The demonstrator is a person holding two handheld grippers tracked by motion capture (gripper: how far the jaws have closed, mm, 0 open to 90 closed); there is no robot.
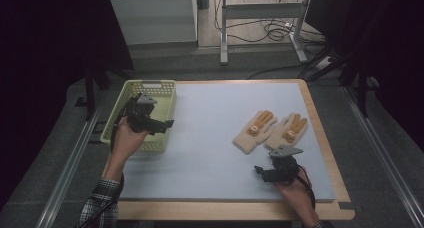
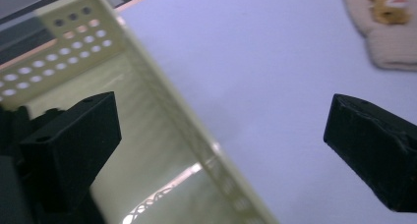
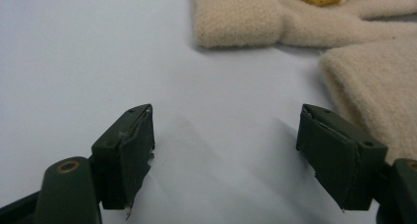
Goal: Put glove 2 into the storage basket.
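Note:
Two cream knitted gloves with orange fingers lie side by side on the pale mat, the left glove (image 1: 254, 130) and the right glove (image 1: 288, 130). Their cuffs show in the right gripper view as the left cuff (image 3: 236, 17) and the right cuff (image 3: 378, 91). My right gripper (image 1: 261, 171) rests low on the mat just in front of them, open and empty, its jaws wide apart (image 3: 226, 155). My left gripper (image 1: 169, 124) hovers over the near right rim of the yellow-green basket (image 1: 111, 130), open and empty (image 2: 221, 140), pointing toward the gloves.
The basket's perforated wall (image 2: 64, 42) stands at the mat's left edge. The wooden table edge (image 1: 320, 133) runs close to the right of the gloves. Broad bare mat (image 1: 210, 113) lies between basket and gloves. Table legs and cables stand beyond the far edge.

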